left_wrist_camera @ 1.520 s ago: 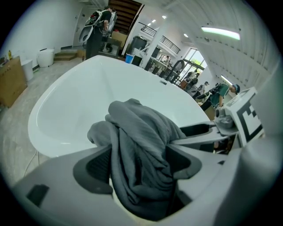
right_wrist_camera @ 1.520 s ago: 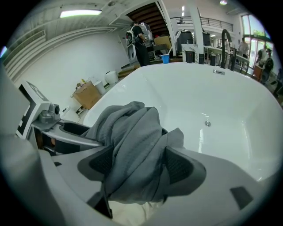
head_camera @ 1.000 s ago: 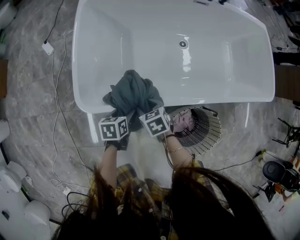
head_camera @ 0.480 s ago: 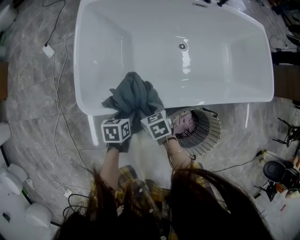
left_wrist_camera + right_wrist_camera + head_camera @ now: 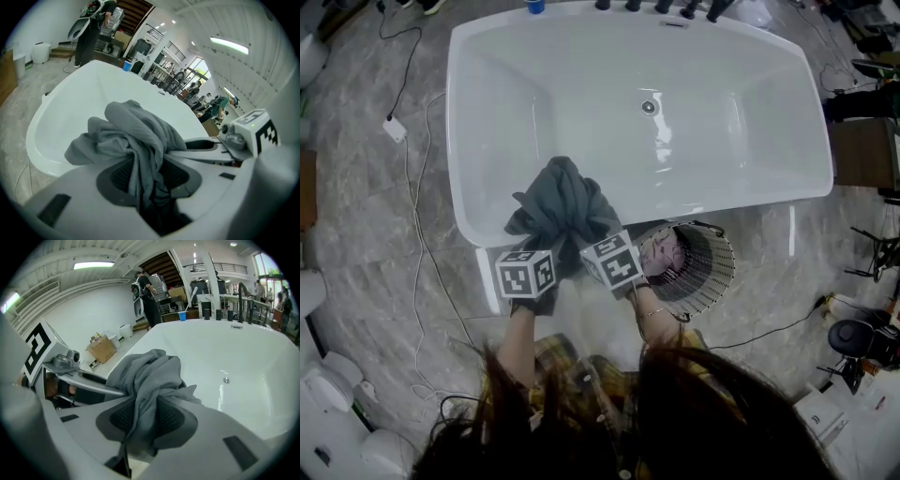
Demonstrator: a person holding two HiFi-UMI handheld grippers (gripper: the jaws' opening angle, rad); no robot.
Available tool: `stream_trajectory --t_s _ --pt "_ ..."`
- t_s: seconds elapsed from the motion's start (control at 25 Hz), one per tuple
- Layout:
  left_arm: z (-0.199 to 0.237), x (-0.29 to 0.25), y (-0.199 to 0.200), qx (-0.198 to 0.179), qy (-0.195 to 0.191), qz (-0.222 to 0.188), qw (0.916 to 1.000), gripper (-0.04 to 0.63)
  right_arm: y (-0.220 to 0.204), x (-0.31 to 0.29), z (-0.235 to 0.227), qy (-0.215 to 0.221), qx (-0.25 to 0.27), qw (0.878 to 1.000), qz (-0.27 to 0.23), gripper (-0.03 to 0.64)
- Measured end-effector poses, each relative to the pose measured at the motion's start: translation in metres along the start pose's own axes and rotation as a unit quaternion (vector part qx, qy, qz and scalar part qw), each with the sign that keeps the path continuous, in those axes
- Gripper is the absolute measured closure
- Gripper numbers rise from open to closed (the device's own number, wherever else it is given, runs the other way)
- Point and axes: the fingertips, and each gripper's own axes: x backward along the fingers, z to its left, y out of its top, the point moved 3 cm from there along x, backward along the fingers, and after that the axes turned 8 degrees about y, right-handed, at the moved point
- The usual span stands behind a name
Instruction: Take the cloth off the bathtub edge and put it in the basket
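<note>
The grey cloth [image 5: 562, 202] is bunched into a crumpled heap over the near rim of the white bathtub [image 5: 722, 141], towards its left end, with its upper folds reaching out over the basin. Whether its underside touches the rim cannot be told from the head view. Both grippers grasp it from the near side, standing close beside each other. The left gripper [image 5: 546, 240] has a hanging fold pinched between its dark ribbed pads [image 5: 123, 174]. The right gripper [image 5: 581, 236] is clenched on a thick fold in the same way. Both pairs of jaws have just been closing, with the cloth between them. In each gripper view the fabric rises above the jaws in a rumpled mound — the tub's pale interior lies beyond it. The wire basket [image 5: 705, 272] stands on the marbled floor [image 5: 375, 234], near and to the right of the right gripper, just beside the tub's near wall. A thin cable [image 5: 417, 234] trails over the floor on the left.
</note>
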Motion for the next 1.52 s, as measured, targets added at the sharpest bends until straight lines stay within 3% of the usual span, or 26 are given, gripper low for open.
stream_trajectory --t_s 0.48,0.84,1.2,1.52 --pt "-0.068 0.055 0.051 -0.079 -0.038 -0.033 0.9956 0.440 0.044 0.091 0.010 -0.033 -0.005 0.997 -0.070 0.492" --pt "-0.140 0.097 0.084 -0.143 -0.076 -0.069 0.9843 0.440 0.068 0.180 0.014 -0.079 -0.008 0.987 -0.137 0.492" --pt "-0.232 0.121 0.100 -0.210 -0.143 -0.096 0.9624 0.440 0.065 0.279 0.003 -0.153 -0.017 0.969 -0.196 0.492" --pt "-0.322 0.111 0.074 -0.273 -0.219 -0.063 0.9347 0.440 0.012 0.358 -0.018 -0.234 -0.069 0.941 -0.233 0.492"
